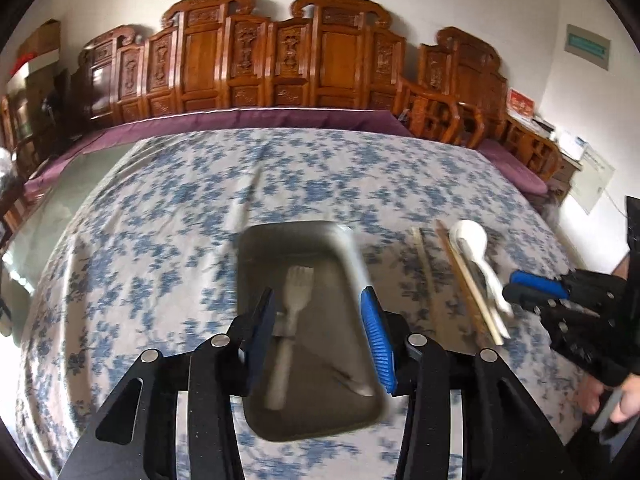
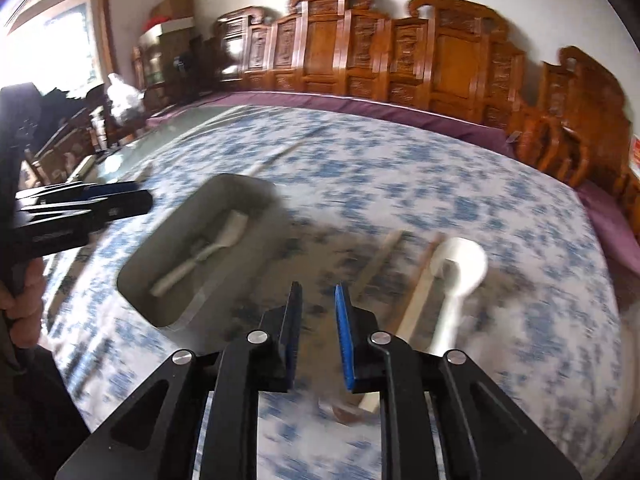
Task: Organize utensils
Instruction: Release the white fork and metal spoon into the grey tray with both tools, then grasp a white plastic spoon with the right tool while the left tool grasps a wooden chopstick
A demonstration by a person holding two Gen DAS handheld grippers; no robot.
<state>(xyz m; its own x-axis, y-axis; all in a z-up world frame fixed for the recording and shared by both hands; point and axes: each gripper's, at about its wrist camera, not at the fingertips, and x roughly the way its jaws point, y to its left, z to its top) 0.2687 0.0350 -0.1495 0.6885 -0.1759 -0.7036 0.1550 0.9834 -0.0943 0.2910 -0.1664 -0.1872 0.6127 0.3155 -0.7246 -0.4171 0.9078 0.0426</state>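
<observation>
From the left wrist view, the left tool [image 1: 320, 322] hangs over a grey rectangular tray [image 1: 256, 264] that lies on a table covered with a white cloth printed with blue flowers [image 1: 160, 208]. Its black and blue fingers stand moderately apart with nothing pressed between them. Inside the tray lies a pale plastic fork [image 1: 290, 312], tines pointing away from the camera; the handle runs toward the near end of the tray. To the right of the tray, on the cloth, lie a pair of light wooden chopsticks [image 1: 468, 284], and a white ceramic spoon [image 1: 478, 256] rests just beside them, its bowl at the far end. The right tool [image 1: 520, 286] enters from the right edge, its tips near the spoon's handle; a hand [image 1: 616, 396] grips it below. Carved brown wooden chairs [image 1: 280, 56] line the wall beyond the table.

From the right wrist view, which is blurred, the right tool [image 2: 318, 304] has a narrow gap between its fingers, and nothing is clamped there. The tray [image 2: 160, 256] sits to the left with the fork [image 2: 204, 252] lying in it. The chopsticks [image 2: 416, 292] and spoon [image 2: 460, 272] lie to the right of the tool. The left tool [image 2: 148, 200] reaches in from the left edge, near the tray.
</observation>
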